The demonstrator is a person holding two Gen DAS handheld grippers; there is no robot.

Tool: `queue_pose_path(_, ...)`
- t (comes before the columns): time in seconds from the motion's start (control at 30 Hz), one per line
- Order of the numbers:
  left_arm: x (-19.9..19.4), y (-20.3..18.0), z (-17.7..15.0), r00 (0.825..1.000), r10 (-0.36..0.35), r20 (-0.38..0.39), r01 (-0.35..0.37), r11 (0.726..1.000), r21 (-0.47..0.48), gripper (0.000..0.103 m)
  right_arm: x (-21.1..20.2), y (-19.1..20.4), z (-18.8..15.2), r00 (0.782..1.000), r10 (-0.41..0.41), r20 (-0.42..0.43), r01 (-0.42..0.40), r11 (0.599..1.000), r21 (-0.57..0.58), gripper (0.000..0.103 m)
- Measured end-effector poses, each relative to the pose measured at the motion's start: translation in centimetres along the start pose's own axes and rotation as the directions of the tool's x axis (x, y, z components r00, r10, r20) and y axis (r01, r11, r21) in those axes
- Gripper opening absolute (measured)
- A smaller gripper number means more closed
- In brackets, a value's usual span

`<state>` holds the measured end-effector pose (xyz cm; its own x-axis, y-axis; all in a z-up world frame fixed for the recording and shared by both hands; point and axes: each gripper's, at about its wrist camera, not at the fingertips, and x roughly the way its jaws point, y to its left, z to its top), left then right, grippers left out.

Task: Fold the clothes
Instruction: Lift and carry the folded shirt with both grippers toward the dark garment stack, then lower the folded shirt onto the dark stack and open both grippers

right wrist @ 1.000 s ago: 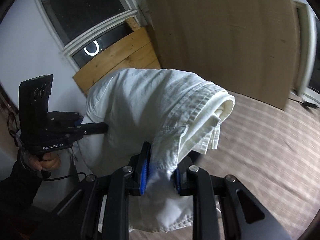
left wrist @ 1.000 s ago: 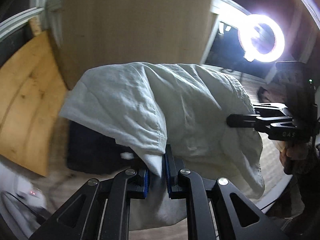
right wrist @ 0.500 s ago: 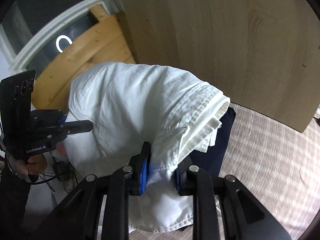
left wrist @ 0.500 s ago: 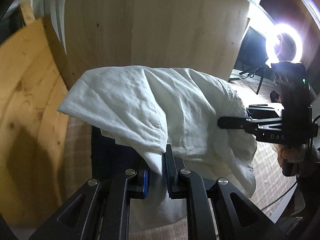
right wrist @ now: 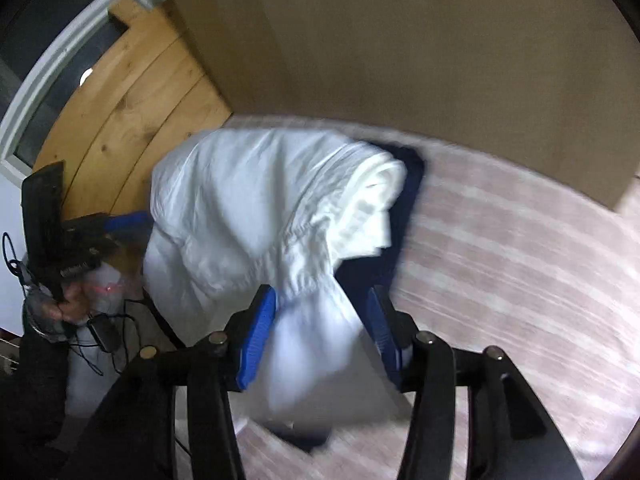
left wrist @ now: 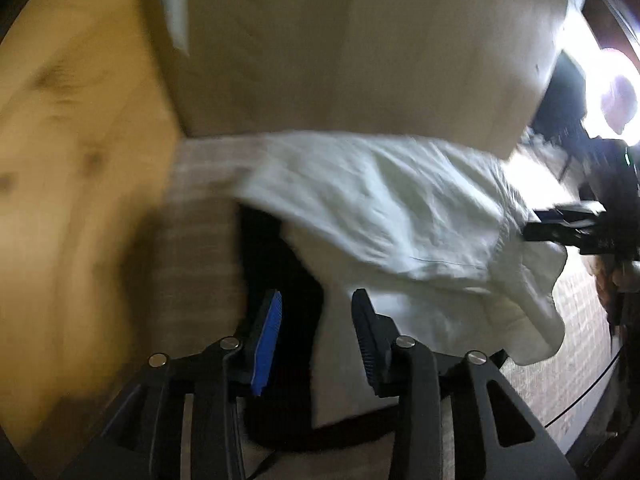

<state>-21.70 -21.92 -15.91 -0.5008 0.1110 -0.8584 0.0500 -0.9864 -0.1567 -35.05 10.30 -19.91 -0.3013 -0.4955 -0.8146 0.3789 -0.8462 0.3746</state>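
A folded white garment (left wrist: 392, 220) lies on a dark navy garment (left wrist: 276, 264) on the striped surface. My left gripper (left wrist: 316, 300) is open, its jaws apart just short of the white cloth's near edge. In the right wrist view the white garment (right wrist: 256, 216) drapes between the open jaws of my right gripper (right wrist: 322, 304), over the navy garment (right wrist: 408, 184). The frames are blurred, so I cannot tell whether the cloth touches the pads. Each gripper shows in the other's view: the right one (left wrist: 568, 232), the left one (right wrist: 120, 222).
A pale wooden panel (left wrist: 360, 40) stands behind the clothes and an orange-brown plank board (right wrist: 132, 92) leans at the left. A bright ring light (left wrist: 618, 96) glares at the far right. Cables and a small device (right wrist: 100, 328) lie on the floor at the left.
Both grippers have opened and let go of the white garment. It has dropped from mid-air onto the navy garment on the striped surface.
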Motion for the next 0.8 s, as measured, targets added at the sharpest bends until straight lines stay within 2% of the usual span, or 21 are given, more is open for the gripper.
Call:
queue_pose_path(0.1, 0.8, -0.4, 1.2, 1.000, -0.009, 0.005, 0.009, 1.000, 0.007, 0.031, -2.7, 1.1, 0.4, 0.995, -0.007, 0.099, 0.008, 1.000, -0.015, 0.048)
queue_pose_path(0.2, 2.4, -1.2, 2.5, 1.000, -0.026, -0.005, 0.026, 0.999, 0.020, 0.032, -2.4, 3.3, 2.4, 0.989, 0.015, 0.146, -0.007, 0.998, -0.055, 0.048)
queue_pose_path(0.3, 3.9, -1.9, 3.8, 0.999, -0.042, -0.015, 0.043, 0.999, 0.033, 0.032, -0.1, 4.6, 3.9, 0.991, 0.015, 0.133, -0.005, 0.997, -0.074, 0.048)
queue_pose_path(0.4, 5.4, -2.6, 5.1, 0.998, -0.059, -0.024, 0.060, 0.997, 0.046, 0.032, 3.3, 4.4, 4.0, 0.995, -0.045, 0.085, 0.053, 0.994, -0.100, 0.048)
queue_pose_path(0.43, 6.6, -2.4, 4.5, 0.998, -0.050, -0.046, 0.053, 0.997, 0.053, 0.036, 4.6, 4.0, 3.6, 0.996, -0.064, 0.064, 0.071, 0.992, -0.105, 0.048)
queue_pose_path(0.5, 8.0, -1.5, 2.5, 0.995, -0.072, -0.064, 0.076, 0.996, 0.054, 0.040, 6.2, 2.6, 2.6, 0.999, -0.035, 0.031, 0.038, 0.995, -0.094, 0.046)
queue_pose_path(0.57, 7.5, -0.5, 1.9, 0.993, -0.100, -0.061, 0.101, 0.995, 0.010, 0.042, 5.6, 1.4, 2.2, 0.999, 0.013, 0.039, -0.011, 0.999, -0.044, 0.046)
queue_pose_path(0.63, 6.1, 0.0, 2.2, 0.996, -0.079, -0.050, 0.078, 0.997, -0.013, 0.037, 3.8, 1.3, 2.5, 0.997, 0.006, 0.071, -0.004, 1.000, -0.019, 0.048)
queue_pose_path(0.73, 3.3, -0.3, 3.2, 0.998, -0.058, 0.018, 0.058, 0.998, 0.001, 0.037, 0.7, 2.2, 3.4, 0.989, -0.018, 0.146, 0.024, 0.999, -0.043, 0.048)
queue_pose_path(0.77, 2.4, -0.6, 3.6, 0.997, -0.063, 0.042, 0.063, 0.998, 0.007, 0.037, 0.2, 2.7, 3.7, 0.987, -0.018, 0.158, 0.028, 0.998, -0.056, 0.050)
queue_pose_path(0.8, 1.8, -0.9, 3.9, 0.996, -0.071, 0.061, 0.070, 0.997, 0.014, 0.037, 0.0, 3.3, 4.2, 0.987, -0.015, 0.162, 0.027, 0.997, -0.072, 0.058)
